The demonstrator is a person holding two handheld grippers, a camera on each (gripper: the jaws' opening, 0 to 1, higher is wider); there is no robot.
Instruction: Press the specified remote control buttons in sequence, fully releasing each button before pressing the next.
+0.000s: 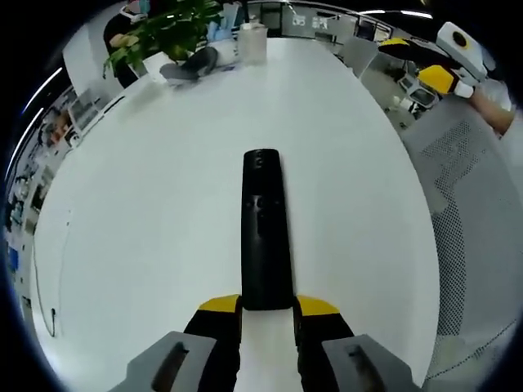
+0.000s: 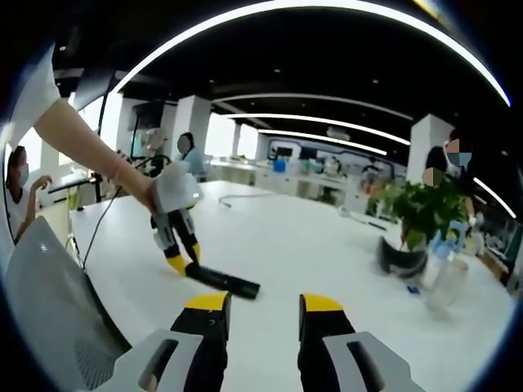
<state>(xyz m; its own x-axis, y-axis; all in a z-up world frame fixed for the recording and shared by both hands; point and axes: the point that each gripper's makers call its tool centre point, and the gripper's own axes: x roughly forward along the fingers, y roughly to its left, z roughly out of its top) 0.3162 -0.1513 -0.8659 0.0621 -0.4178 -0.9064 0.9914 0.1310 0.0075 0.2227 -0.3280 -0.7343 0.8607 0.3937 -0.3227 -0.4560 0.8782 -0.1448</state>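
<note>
One remote: a black remote control lies flat on the white table, its near end caught between the left gripper's yellow tips.
Long axis: in the left gripper view it runs straight away from the gripper, in line with the jaws; the rounded far end points toward the far edge of the table. In the right gripper view the same remote lies slanted, its free end aimed down and right.
Button face: turned upward; a few small buttons show near the far end, too small to tell apart.
Left gripper: jaws drawn in on either side of the remote's near end, touching it; it also shows in the right gripper view, tilted down onto the remote with a person's hand on it.
Right gripper: jaws parted with bare table showing between them, nothing in them; it sits near the remote's free end but apart from it. In the left gripper view it shows at the far right, off past the table edge.
Open room: bare table on both sides of the remote and beyond its far end.
Edges: the right table edge curves close by, with a grey mesh chair against it.
Far end of table: a potted plant, a dark bowl-like object and a clear container, all well apart from the remote.
</note>
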